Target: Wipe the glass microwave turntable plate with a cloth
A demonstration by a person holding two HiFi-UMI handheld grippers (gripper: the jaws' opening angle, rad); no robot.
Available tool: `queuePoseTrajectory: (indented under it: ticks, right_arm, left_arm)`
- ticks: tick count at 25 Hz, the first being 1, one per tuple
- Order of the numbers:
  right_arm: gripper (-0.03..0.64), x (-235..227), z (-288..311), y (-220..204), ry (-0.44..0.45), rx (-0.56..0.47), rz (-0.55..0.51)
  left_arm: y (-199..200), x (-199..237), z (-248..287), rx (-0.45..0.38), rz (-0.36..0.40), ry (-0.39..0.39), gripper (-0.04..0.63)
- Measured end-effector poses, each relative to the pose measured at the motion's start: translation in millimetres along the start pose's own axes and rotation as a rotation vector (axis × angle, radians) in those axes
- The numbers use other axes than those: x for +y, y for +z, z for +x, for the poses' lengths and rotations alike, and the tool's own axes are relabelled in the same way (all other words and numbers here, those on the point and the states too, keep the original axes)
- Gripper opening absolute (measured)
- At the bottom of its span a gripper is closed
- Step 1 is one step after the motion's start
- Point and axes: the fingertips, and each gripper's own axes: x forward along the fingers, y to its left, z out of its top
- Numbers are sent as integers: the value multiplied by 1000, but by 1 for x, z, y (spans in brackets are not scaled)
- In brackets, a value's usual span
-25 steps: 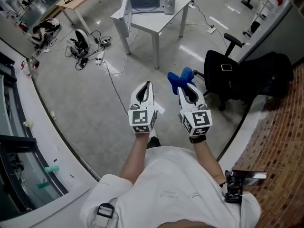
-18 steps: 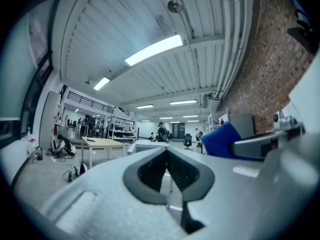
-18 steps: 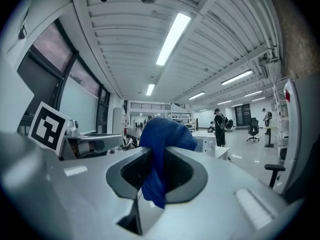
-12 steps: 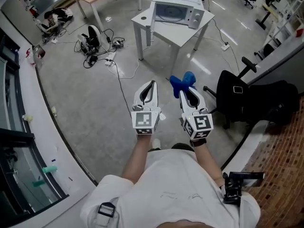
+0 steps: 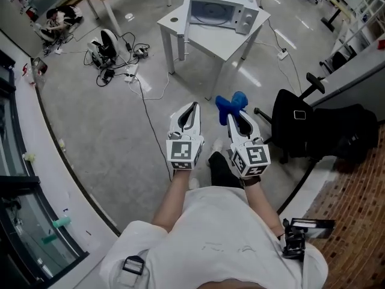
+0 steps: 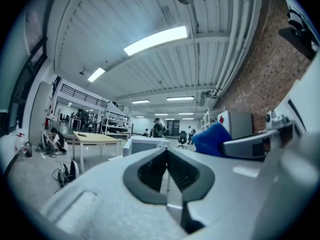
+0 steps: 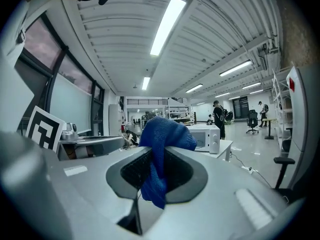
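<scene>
Grey shop floor (image 5: 108,131) is spreading out below, w/ a white worktop (image 5: 222,38) ahead carrying the microwave (image 5: 219,8). The glass plate is too far off & hazy to make out there. Left tool (image 5: 192,106) is pointing fwd, jaws fully together w/ nothing btwn them. Right tool (image 5: 233,114) is clamping the blue cloth (image 5: 231,103), which is bunching above the jaws & dangling btwn them. Both tools are hanging well apart from the worktop.
</scene>
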Motion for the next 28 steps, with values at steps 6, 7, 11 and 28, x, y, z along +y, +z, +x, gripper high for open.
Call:
queuePoseTrajectory:
  ticks: [6,7,11,28]
  right_arm:
    - [64,-50,77,17,33,-38,54]
    - [64,-60,89,25,37,-53,59]
    - [64,-97,131,51,62,-91,77]
    - [66,-242,222,30,-29,-29,176]
  left_arm:
    - [5,13,77,28,40,-3,0]
    - [8,16,93,23,56,-2,0]
    - [30,26,155,-11,103,12,0]
    - [-10,7,322,99,175,-34,1]
